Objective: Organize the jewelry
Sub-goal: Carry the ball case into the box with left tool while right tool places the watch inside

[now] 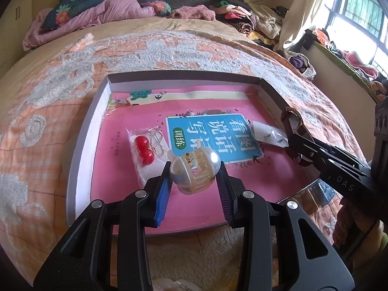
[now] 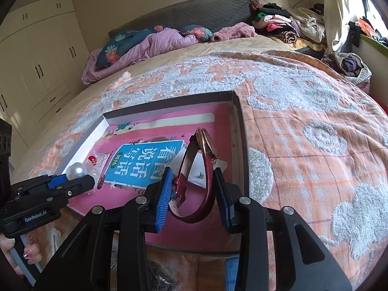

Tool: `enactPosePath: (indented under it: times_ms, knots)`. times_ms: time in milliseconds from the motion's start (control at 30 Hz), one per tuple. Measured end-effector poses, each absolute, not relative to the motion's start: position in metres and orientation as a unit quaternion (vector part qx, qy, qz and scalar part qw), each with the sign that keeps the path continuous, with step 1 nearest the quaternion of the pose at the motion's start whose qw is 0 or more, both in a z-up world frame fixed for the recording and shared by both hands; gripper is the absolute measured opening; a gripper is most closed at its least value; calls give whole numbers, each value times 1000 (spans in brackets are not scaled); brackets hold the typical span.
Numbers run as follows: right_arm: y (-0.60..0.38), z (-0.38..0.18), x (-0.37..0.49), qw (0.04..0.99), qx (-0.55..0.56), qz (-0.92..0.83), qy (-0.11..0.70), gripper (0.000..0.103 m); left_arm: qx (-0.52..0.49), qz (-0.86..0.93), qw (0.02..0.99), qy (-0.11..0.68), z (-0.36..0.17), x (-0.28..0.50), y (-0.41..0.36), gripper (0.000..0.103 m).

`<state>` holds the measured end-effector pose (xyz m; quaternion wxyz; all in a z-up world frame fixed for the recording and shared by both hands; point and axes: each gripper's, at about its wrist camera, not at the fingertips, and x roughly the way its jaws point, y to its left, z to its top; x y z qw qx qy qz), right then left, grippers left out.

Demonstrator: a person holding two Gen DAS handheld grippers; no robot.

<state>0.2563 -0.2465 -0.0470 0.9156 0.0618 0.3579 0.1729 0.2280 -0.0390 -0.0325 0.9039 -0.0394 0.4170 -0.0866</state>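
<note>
A shallow grey box (image 1: pixel 82 131) lined with a pink book lies on the bed. My left gripper (image 1: pixel 195 173) is shut on a pearly, gold-slatted hair claw (image 1: pixel 195 169) and holds it just above the pink lining; the claw also shows in the right wrist view (image 2: pixel 76 171). My right gripper (image 2: pixel 192 186) is shut on a dark red wristwatch (image 2: pixel 206 150) by its strap, over the box's right side; the watch also shows in the left wrist view (image 1: pixel 294 131). Red ball earrings in a clear bag (image 1: pixel 144 149) and a small clear bag (image 1: pixel 269 133) lie in the box.
The box (image 2: pixel 240 126) sits on an orange and white bedspread (image 2: pixel 303 126). Pillows and pink bedding (image 1: pixel 101 12) lie at the head, piled clothes (image 1: pixel 245 17) at the far right. A wardrobe (image 2: pixel 41 58) stands left, a window (image 1: pixel 359 12) right.
</note>
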Motion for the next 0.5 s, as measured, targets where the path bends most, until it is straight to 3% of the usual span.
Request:
enactPosePath:
  times_ms: [267,333,500]
  knots:
    - [-253,-45,252,915,78,179,354,46,-36,-85,902,422,-35,228,-41,28]
    - [-257,-42,248,915,87,180,349,58,-36,-85,902,422,-35,228,-41,28]
    - [-263,-33,238,918,96,184,337,70,-36,-82,901,425,-36,227,-40,28]
